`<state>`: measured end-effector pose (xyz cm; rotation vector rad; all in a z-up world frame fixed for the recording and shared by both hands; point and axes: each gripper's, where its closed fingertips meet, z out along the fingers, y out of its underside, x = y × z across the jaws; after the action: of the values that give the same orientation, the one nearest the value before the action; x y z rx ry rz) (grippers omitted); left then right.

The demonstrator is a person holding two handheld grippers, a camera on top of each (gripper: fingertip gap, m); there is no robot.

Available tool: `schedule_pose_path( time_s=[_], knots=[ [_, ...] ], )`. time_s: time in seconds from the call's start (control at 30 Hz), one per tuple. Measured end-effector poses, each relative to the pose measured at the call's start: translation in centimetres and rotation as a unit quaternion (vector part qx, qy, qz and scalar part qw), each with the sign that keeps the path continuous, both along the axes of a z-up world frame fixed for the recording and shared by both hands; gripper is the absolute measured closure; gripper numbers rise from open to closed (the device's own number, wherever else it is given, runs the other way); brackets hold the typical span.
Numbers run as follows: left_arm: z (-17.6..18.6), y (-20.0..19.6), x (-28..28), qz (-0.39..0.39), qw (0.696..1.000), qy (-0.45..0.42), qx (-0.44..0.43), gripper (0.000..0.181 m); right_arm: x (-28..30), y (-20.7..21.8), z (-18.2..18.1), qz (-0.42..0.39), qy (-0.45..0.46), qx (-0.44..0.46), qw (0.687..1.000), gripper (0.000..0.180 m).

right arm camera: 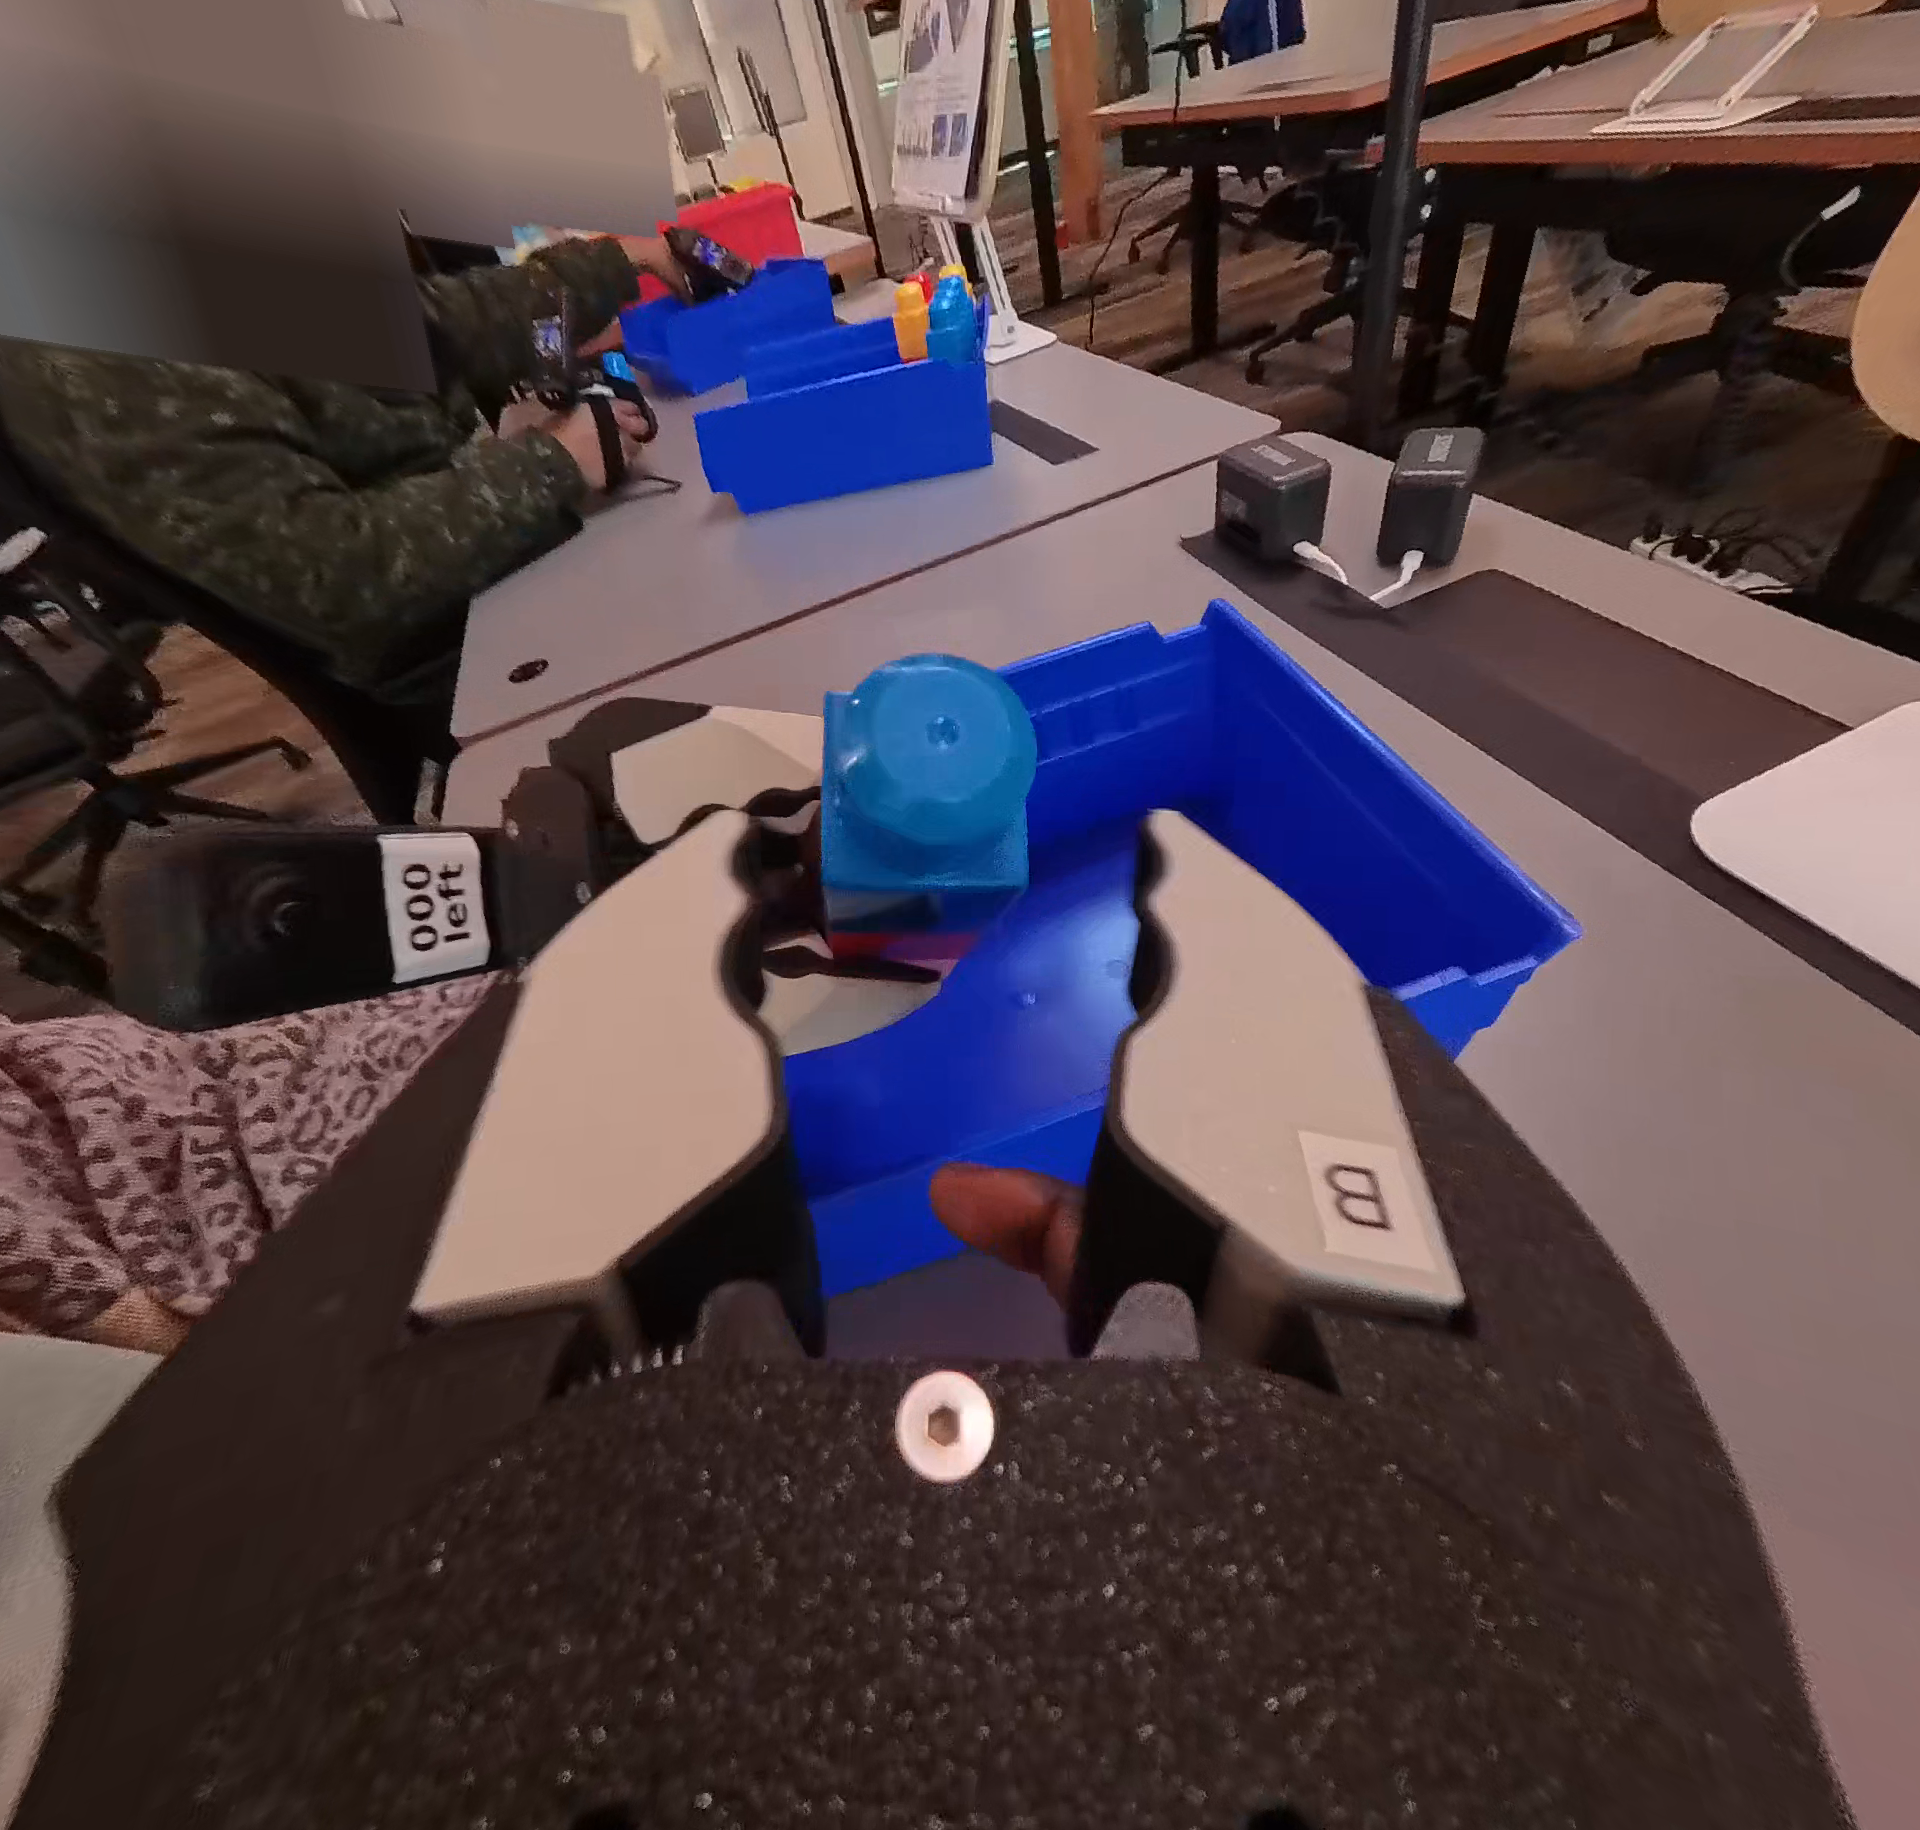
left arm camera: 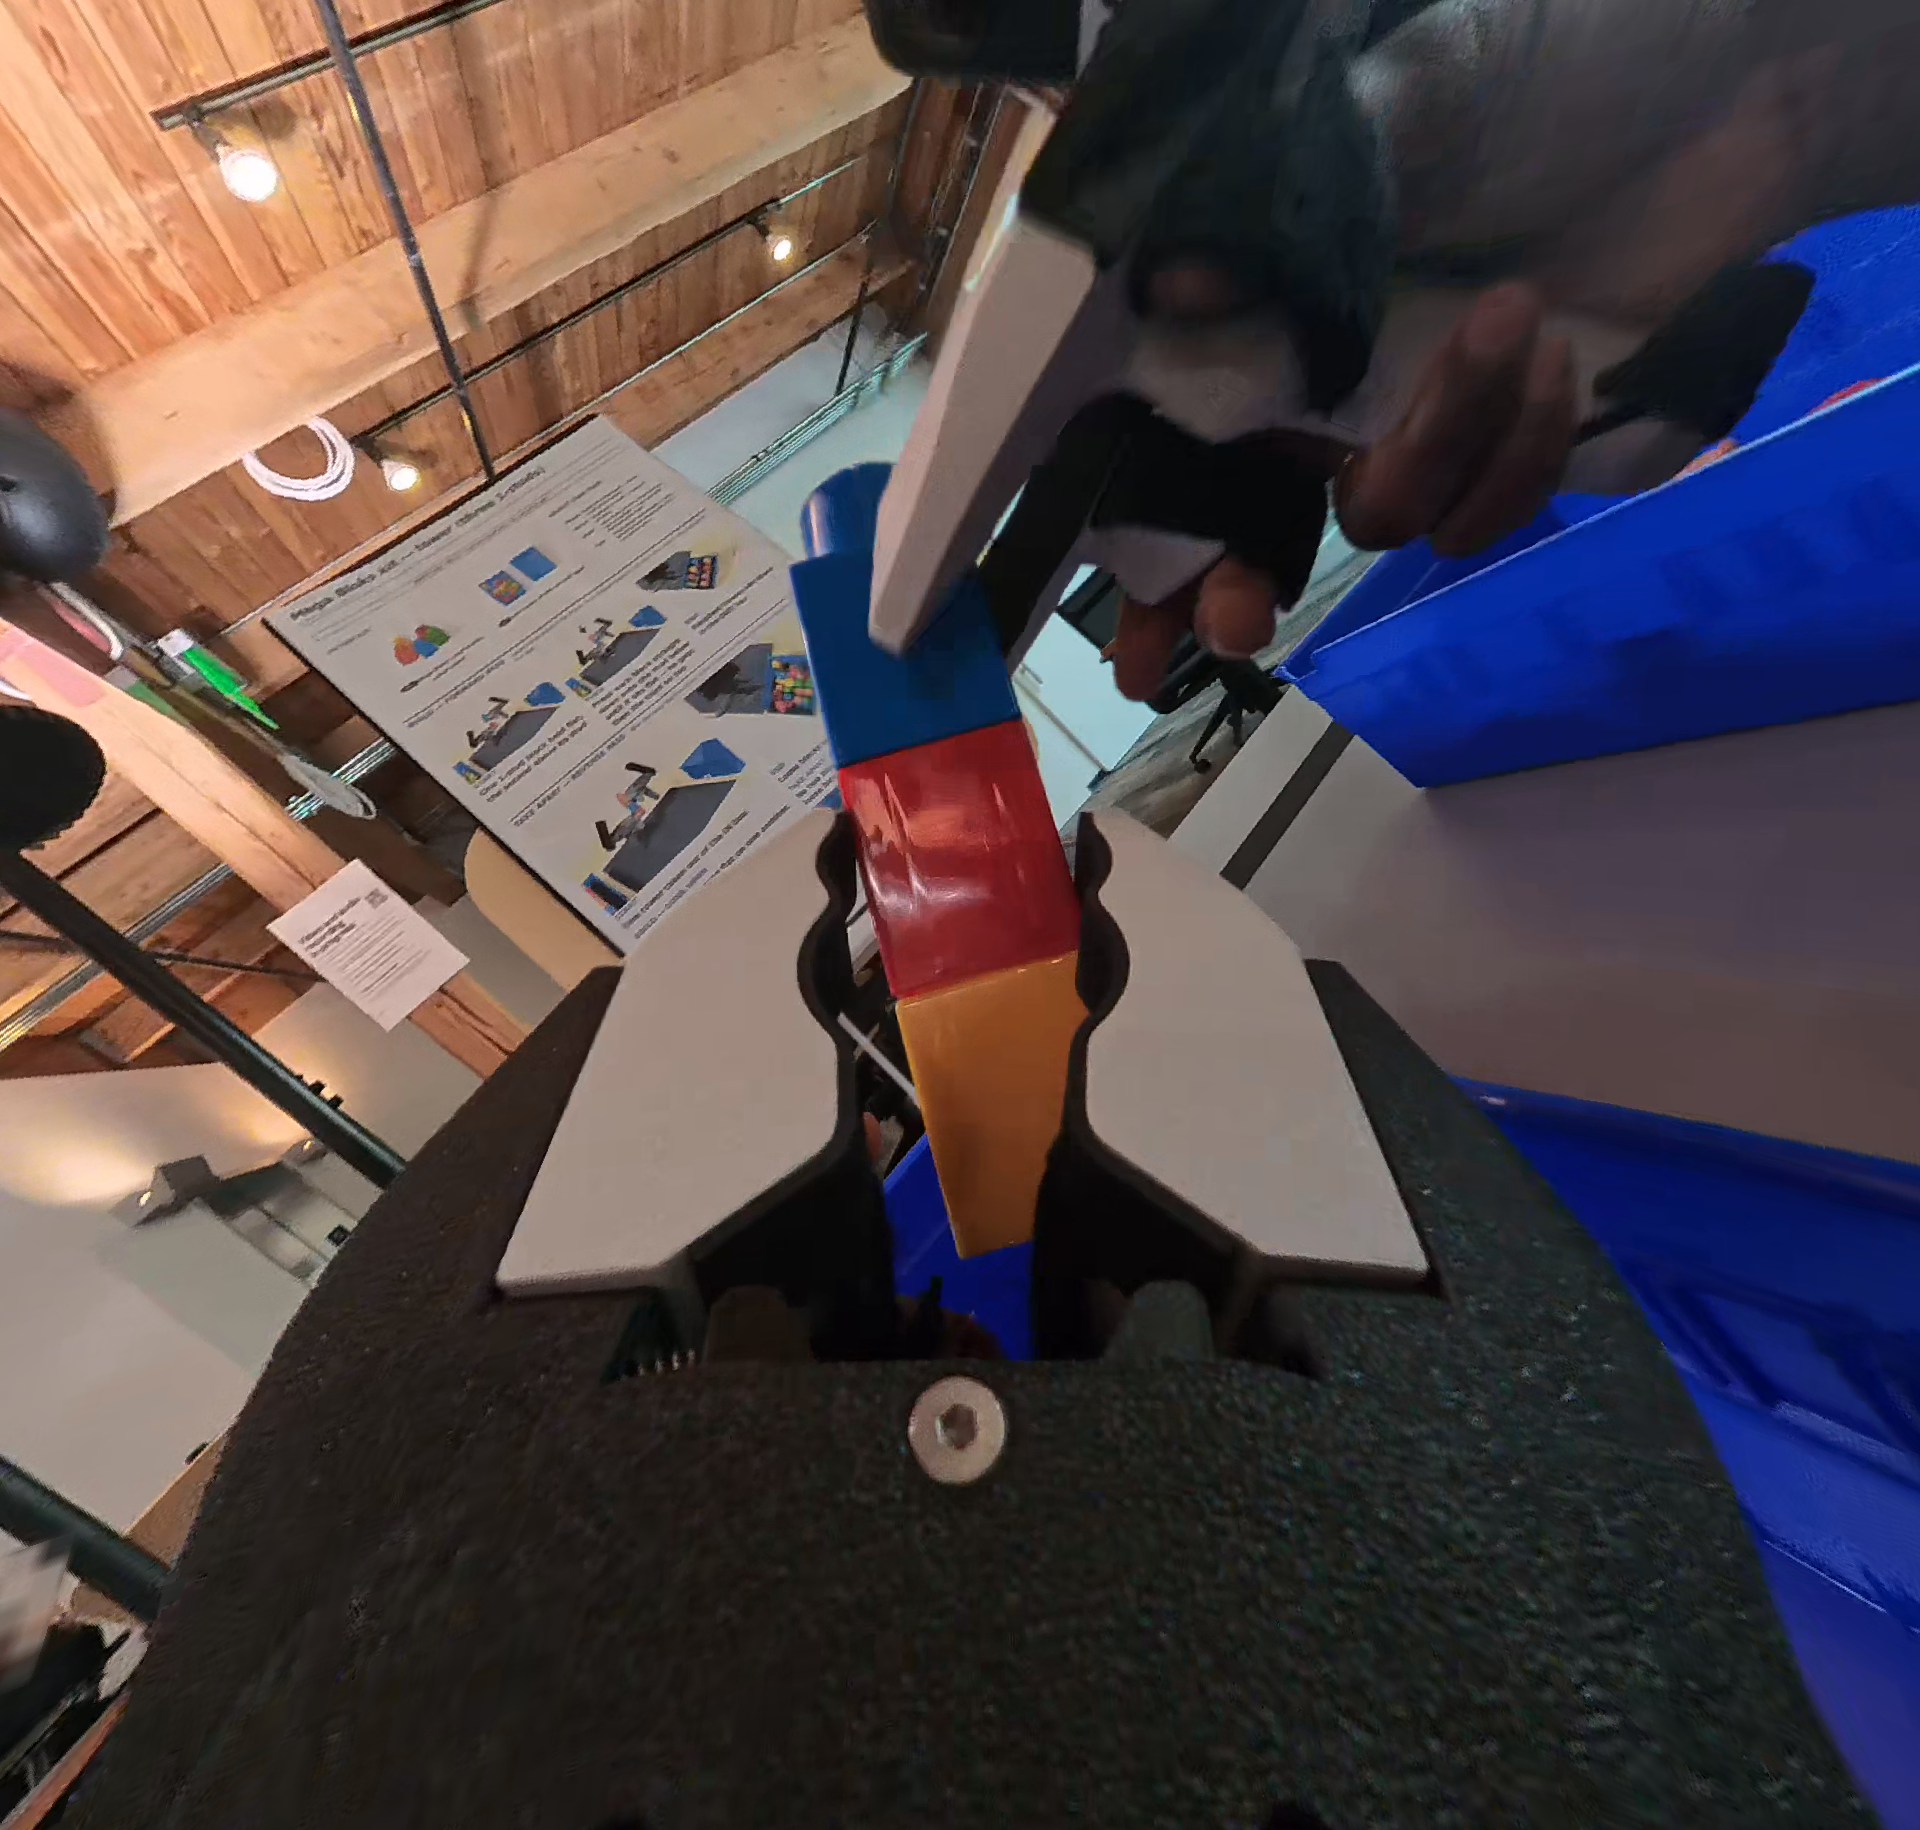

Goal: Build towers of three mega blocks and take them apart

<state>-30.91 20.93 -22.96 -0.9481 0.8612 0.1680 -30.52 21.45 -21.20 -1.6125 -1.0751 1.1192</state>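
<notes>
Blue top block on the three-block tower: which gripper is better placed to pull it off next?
Right, probably. The right gripper is open, with one finger against the blue top block. The left gripper is shut on the red middle block above the yellow bottom block, anchoring the tower.

Three mega blocks are counted, stacked as one tower: one blue block [left arm camera: 914,658], one red block [left arm camera: 961,861], one yellow block [left arm camera: 987,1115]. Two claws are seen, the left claw [left arm camera: 961,907] and the right claw [right arm camera: 940,907]. Three blue bins are counted on the worktops, the nearest bin [right arm camera: 1351,845] included.
</notes>
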Motion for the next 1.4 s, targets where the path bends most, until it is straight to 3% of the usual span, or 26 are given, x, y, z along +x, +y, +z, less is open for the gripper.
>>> schedule_pose_path(
  time_s=[0.03,0.07,0.3,0.47,0.57,0.73,0.83,0.97,1.13,1.4],
  knots=[
    [-0.1,0.0,0.2,-0.001,1.0,0.006,-0.002,0.141,-0.2,-0.1,-0.3,0.003,-0.002,0.004,1.0,0.136],
    [-0.2,0.2,0.0,0.009,1.0,0.007,-0.004,0.141,-0.4,-0.2,-0.3,0.004,0.002,0.004,1.0,0.143],
    [-0.7,0.7,-0.1,0.009,0.999,-0.008,-0.041,0.143,-0.6,-0.3,-0.7,0.008,-0.01,0.004,1.0,0.144],
    [-1.1,1.3,-0.7,0.033,0.998,0.008,-0.057,0.144,0.5,0.4,1.1,-0.019,0.017,0.02,0.999,0.144],
    [-1.1,1.9,-2.4,0.059,0.997,-0.009,-0.056,0.144,4.7,1.8,5.1,-0.056,0.084,0.031,0.994,0.144],
    [-0.6,1.7,-2.4,0.05,0.997,-0.031,-0.055,0.143,15.7,5.2,7.8,-0.215,0.045,0.104,0.97,0.144],
    [-1.1,1.7,-1.7,0.049,0.997,-0.004,-0.055,0.143,23.6,7.6,5.3,-0.331,-0.054,0.093,0.937,0.144],
    [-1.5,1.7,-1.1,0.046,0.997,0.011,-0.056,0.143,33.3,9.7,-1.9,-0.457,-0.217,-0.007,0.863,0.144],
    [-1.5,1.9,-1.4,0.051,0.997,0.009,-0.057,0.143,37.6,10.1,-8.7,-0.472,-0.335,-0.103,0.809,0.144],
    [-1.7,1.9,-1.2,0.05,0.997,0.015,-0.058,0.143,39.5,10.5,-12.4,-0.477,-0.422,-0.136,0.759,0.144]
  ],
)
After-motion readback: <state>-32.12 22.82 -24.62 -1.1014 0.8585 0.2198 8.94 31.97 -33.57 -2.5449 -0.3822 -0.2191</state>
